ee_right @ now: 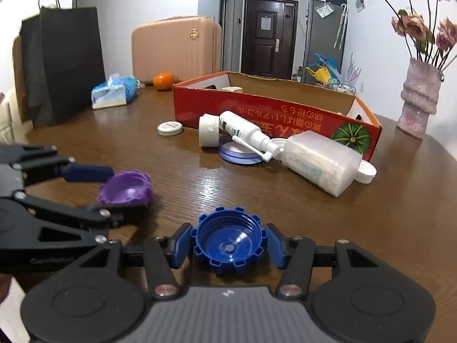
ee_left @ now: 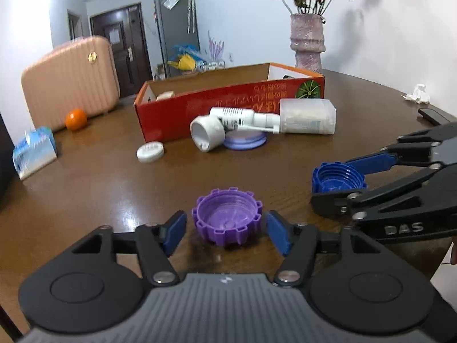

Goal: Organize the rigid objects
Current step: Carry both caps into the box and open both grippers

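Observation:
A purple notched cap (ee_left: 227, 216) lies open side up on the brown table, between the blue pads of my left gripper (ee_left: 225, 231). The pads stand a little off its sides, so the jaws are open. It also shows in the right wrist view (ee_right: 125, 188). A blue notched cap (ee_right: 229, 240) lies open side up between the pads of my right gripper (ee_right: 228, 245), which touch or nearly touch its sides. It also shows in the left wrist view (ee_left: 338, 177). A red cardboard box (ee_left: 228, 105) stands open behind.
In front of the box lie a white spray bottle (ee_left: 242, 118), a white cup-shaped cap (ee_left: 207, 133), a lilac lid (ee_left: 245, 141), a clear bottle (ee_left: 307, 116) and a small white lid (ee_left: 150, 151). A vase (ee_left: 308, 43), tissue pack (ee_left: 34, 151), orange (ee_left: 75, 119), pink suitcase (ee_left: 71, 83) and black bag (ee_right: 62, 65) ring the table.

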A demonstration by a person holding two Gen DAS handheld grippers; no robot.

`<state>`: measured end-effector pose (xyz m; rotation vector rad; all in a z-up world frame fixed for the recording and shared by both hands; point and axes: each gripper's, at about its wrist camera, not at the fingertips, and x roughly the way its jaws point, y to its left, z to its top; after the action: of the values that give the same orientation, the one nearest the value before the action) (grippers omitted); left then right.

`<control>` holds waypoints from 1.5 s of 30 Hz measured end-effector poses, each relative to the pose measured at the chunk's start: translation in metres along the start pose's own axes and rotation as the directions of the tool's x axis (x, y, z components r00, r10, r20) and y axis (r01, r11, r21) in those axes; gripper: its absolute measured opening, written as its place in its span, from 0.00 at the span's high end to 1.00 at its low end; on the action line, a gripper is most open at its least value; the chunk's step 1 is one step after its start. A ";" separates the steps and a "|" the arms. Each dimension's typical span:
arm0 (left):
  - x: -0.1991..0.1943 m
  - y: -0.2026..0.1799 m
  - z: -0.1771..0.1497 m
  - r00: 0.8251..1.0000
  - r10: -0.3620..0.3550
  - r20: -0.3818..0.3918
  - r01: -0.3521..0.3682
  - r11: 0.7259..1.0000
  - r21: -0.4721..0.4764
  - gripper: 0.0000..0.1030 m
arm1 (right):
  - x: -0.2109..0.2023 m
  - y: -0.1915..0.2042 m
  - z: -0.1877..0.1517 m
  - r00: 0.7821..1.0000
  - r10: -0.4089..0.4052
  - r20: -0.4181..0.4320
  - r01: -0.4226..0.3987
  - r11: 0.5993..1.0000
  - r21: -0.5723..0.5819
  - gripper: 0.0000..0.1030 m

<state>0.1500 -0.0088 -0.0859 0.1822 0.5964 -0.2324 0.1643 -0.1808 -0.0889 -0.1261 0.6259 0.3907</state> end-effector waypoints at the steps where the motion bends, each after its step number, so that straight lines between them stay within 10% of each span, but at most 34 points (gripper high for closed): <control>1: 0.001 0.001 0.000 1.000 -0.004 -0.005 0.004 1.000 -0.011 0.31 | -0.002 -0.001 0.000 1.000 -0.008 0.005 0.008 1.000 0.001 0.37; 16: 0.004 0.016 0.017 0.999 -0.032 0.008 0.032 0.993 -0.111 0.47 | -0.005 -0.009 -0.001 0.999 0.026 0.032 -0.027 0.999 0.019 0.50; 26: 0.056 0.062 0.149 0.987 -0.067 0.145 0.087 0.987 -0.134 0.47 | 0.011 -0.075 0.095 0.986 0.003 0.168 -0.009 0.999 0.035 0.50; 32: 0.171 0.078 0.229 0.998 -0.057 0.000 0.056 0.989 -0.137 0.47 | 0.091 -0.129 0.168 0.996 0.034 0.082 -0.040 0.996 0.078 0.50; 40: 0.291 0.097 0.253 0.978 0.042 -0.203 -0.071 0.988 -0.136 0.47 | 0.232 -0.173 0.237 0.989 -0.071 -0.132 0.082 0.993 0.079 0.50; 45: 0.288 0.090 0.249 0.987 0.031 -0.158 -0.043 0.997 -0.070 0.19 | 0.267 -0.186 0.236 0.968 -0.107 -0.227 0.140 0.981 0.133 0.48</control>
<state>0.5377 -0.0287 -0.0391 0.1418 0.7558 -0.1607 0.5635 -0.2122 -0.0569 -0.0662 0.8580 0.2091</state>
